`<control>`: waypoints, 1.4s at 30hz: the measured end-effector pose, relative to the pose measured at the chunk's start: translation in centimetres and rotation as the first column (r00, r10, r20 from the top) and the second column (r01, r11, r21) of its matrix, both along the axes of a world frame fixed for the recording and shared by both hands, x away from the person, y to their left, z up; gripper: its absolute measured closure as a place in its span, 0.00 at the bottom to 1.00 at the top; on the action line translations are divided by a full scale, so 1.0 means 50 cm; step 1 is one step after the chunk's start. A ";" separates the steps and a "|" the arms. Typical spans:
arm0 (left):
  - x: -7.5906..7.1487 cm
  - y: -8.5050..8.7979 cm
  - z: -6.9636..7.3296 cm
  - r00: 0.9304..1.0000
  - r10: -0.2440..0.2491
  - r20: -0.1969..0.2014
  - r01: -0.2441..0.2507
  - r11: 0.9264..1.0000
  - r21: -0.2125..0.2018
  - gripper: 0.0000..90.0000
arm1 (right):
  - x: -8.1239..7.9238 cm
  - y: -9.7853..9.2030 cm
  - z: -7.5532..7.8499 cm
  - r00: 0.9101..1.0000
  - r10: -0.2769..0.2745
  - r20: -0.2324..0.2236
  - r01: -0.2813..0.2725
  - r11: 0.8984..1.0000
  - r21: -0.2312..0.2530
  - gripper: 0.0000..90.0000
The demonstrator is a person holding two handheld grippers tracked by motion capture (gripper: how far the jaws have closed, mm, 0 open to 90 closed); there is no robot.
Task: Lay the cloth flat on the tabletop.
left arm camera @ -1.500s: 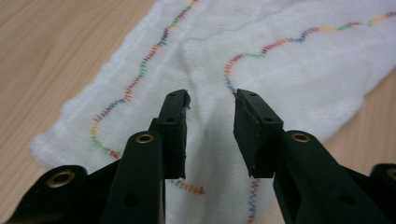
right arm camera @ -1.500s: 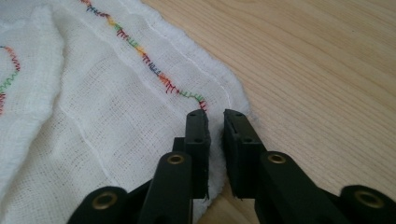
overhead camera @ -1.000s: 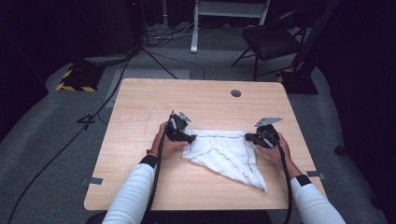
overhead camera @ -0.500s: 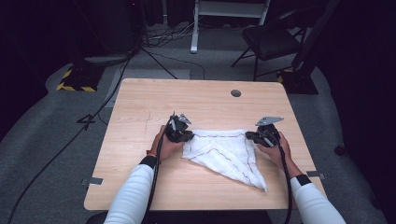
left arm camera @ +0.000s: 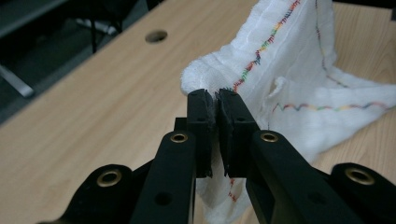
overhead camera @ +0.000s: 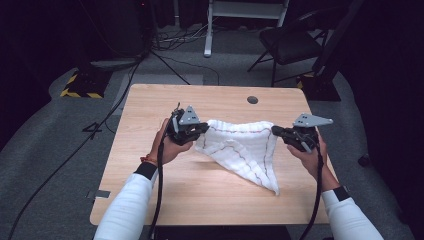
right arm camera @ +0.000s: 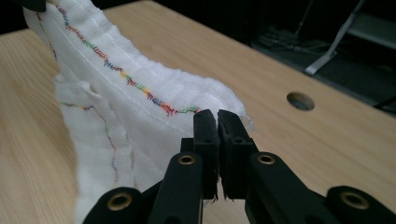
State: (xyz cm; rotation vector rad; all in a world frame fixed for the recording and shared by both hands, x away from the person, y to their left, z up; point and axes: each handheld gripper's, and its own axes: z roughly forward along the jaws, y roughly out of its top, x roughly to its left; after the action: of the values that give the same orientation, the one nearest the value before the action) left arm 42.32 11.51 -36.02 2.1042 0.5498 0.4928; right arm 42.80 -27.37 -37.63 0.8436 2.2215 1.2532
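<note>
A white cloth with rainbow zigzag stitching hangs stretched between both grippers above the wooden table, and its lower corner trails down to the tabletop at the right front. My left gripper has just closed its jaws and is shut on the cloth's left corner. In the left gripper view, the pads pinch the frayed edge of the cloth. My right gripper is shut on the opposite corner. The right gripper view has the cloth running away from its closed pads.
A round hole sits near the table's far edge. Beyond the table stand a folding chair and a white stand. Cables cross the floor at the far left, beside a striped block.
Both hands have risen, lifting the cloth's upper edge off the table so it now hangs taut between them. The left jaws closed on the cloth's corner.
</note>
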 end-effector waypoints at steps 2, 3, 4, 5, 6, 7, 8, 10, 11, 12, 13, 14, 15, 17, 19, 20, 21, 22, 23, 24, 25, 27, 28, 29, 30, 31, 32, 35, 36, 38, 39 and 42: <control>-0.019 0.007 0.027 0.999 -0.014 0.040 0.015 1.000 -0.014 0.93 | -0.015 -0.004 0.032 0.999 0.011 0.041 -0.012 1.000 0.023 0.96; -0.029 0.012 0.037 0.998 -0.025 0.057 0.027 0.999 -0.024 0.93 | -0.024 -0.005 0.047 0.998 0.019 0.059 -0.021 0.999 0.034 0.96; -0.035 0.015 0.042 0.997 -0.032 0.067 0.034 0.999 -0.033 0.93 | -0.034 -0.006 0.060 0.997 0.026 0.075 -0.030 0.998 0.046 0.96; -0.042 0.019 0.048 0.996 -0.033 0.079 0.036 0.999 -0.033 0.93 | -0.040 -0.006 0.068 0.996 0.031 0.088 -0.035 0.998 0.049 0.96; -0.049 0.022 0.052 0.996 -0.037 0.085 0.039 0.999 -0.030 0.93 | -0.048 -0.005 0.076 0.994 0.039 0.102 -0.045 0.998 0.048 0.96; -0.052 0.024 0.053 0.996 -0.039 0.086 0.042 0.999 -0.031 0.93 | -0.056 -0.003 0.084 0.992 0.050 0.113 -0.055 0.998 0.043 0.96; -0.057 0.027 0.054 0.995 -0.041 0.093 0.044 0.999 -0.028 0.93 | -0.060 -0.002 0.086 0.992 0.054 0.116 -0.059 0.997 0.042 0.96; -0.062 0.031 0.054 0.995 -0.045 0.090 0.048 0.998 -0.034 0.93 | -0.070 0.003 0.093 0.990 0.066 0.123 -0.070 0.997 0.032 0.96; -0.064 0.033 0.054 0.995 -0.043 0.091 0.046 0.998 -0.030 0.93 | -0.074 0.005 0.096 0.989 0.072 0.128 -0.076 0.997 0.032 0.96; -0.066 0.035 0.054 0.995 -0.040 0.092 0.043 0.999 -0.029 0.93 | -0.077 0.006 0.097 0.989 0.074 0.131 -0.079 0.997 0.028 0.96; -0.067 0.038 0.054 0.995 -0.041 0.088 0.043 0.999 -0.027 0.93 | -0.079 0.008 0.099 0.988 0.078 0.134 -0.083 0.996 0.027 0.96; -0.067 0.039 0.052 0.995 -0.039 0.087 0.042 0.999 -0.025 0.93 | -0.080 0.009 0.099 0.987 0.081 0.136 -0.085 0.996 0.026 0.96; -0.066 0.039 0.050 0.996 -0.034 0.088 0.036 0.999 -0.018 0.93 | -0.081 0.010 0.099 0.988 0.082 0.134 -0.086 0.996 0.023 0.96; -0.061 0.042 0.044 0.996 -0.025 0.085 0.026 1.000 -0.012 0.93 | -0.078 0.014 0.096 0.988 0.079 0.132 -0.082 0.997 0.016 0.96; -0.050 0.042 0.036 0.997 -0.013 0.075 0.014 1.000 -0.011 0.93 | -0.070 0.018 0.090 0.989 0.072 0.130 -0.073 0.997 0.008 0.96; -0.042 0.041 0.031 0.998 -0.008 0.068 0.008 1.000 -0.007 0.93 | -0.064 0.021 0.085 0.990 0.068 0.127 -0.069 0.998 0.004 0.96; -0.033 0.040 0.025 0.998 -0.003 0.060 0.003 1.000 -0.001 0.92 | -0.056 0.024 0.080 0.991 0.062 0.122 -0.062 0.998 -0.003 0.96; -0.023 0.038 0.019 0.998 0.005 0.057 -0.005 1.000 0.006 0.92 | -0.046 0.026 0.073 0.992 0.053 0.115 -0.053 0.999 -0.010 0.96; -0.012 0.035 0.013 0.998 0.015 0.056 -0.015 1.000 0.015 0.92 | -0.034 0.028 0.066 0.993 0.047 0.107 -0.046 0.999 -0.014 0.96; 0.001 0.033 0.007 0.998 0.024 0.053 -0.025 0.999 0.026 0.92 | -0.021 0.030 0.059 0.995 0.038 0.097 -0.037 0.999 -0.021 0.96; 0.016 0.030 0.000 0.998 0.036 0.043 -0.037 0.999 0.028 0.92 | -0.007 0.033 0.051 0.995 0.027 0.091 -0.025 0.999 -0.029 0.96; 0.047 0.022 -0.014 0.998 0.060 0.024 -0.061 0.997 0.036 0.92 | 0.023 0.038 0.035 0.997 0.011 0.074 -0.008 0.999 -0.048 0.96; 0.063 0.018 -0.022 0.997 0.078 0.022 -0.079 0.996 0.046 0.92 | 0.037 0.041 0.027 0.998 0.000 0.067 0.004 0.998 -0.060 0.96; 0.080 0.015 -0.029 0.995 0.098 0.021 -0.099 0.994 0.054 0.92 | 0.052 0.044 0.019 0.998 -0.011 0.054 0.015 0.998 -0.069 0.96; 0.092 0.012 -0.035 0.994 0.109 0.008 -0.110 0.993 0.051 0.92 | 0.067 0.047 0.011 0.999 -0.019 0.042 0.022 0.997 -0.080 0.96; 0.113 0.007 -0.047 0.992 0.126 -0.010 -0.125 0.991 0.047 0.91 | 0.078 0.049 0.006 0.999 -0.028 0.036 0.031 0.995 -0.094 0.96; 0.133 -0.002 -0.061 0.986 0.165 -0.017 -0.163 0.984 0.067 0.90 | 0.096 0.053 -0.005 0.998 -0.046 0.035 0.051 0.991 -0.126 0.96; 0.165 -0.019 -0.089 0.971 0.231 -0.061 -0.226 0.971 0.078 0.77 | 0.142 0.062 -0.035 0.994 -0.110 0.007 0.109 0.979 -0.173 0.91; 0.172 -0.028 -0.102 0.964 0.258 -0.065 -0.251 0.963 0.094 0.70 | 0.153 0.064 -0.044 0.990 -0.139 0.004 0.137 0.970 -0.199 0.86; 0.173 -0.039 -0.121 0.962 0.258 -0.094 -0.249 0.964 0.093 0.56 | 0.173 0.067 -0.066 0.985 -0.171 -0.028 0.160 0.961 -0.224 0.81; 0.169 -0.043 -0.127 0.962 0.254 -0.098 -0.245 0.965 0.096 0.50 | 0.176 0.068 -0.074 0.983 -0.176 -0.047 0.160 0.960 -0.231 0.77; 0.151 -0.051 -0.146 0.964 0.241 -0.111 -0.227 0.965 0.131 0.37 | 0.167 0.063 -0.086 0.981 -0.174 -0.084 0.152 0.963 -0.224 0.64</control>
State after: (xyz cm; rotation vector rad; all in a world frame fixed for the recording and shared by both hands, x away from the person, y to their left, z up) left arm 49.88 8.97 -43.33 2.2040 0.8692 0.5394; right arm 51.15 -24.22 -41.95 1.0006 2.2651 0.8910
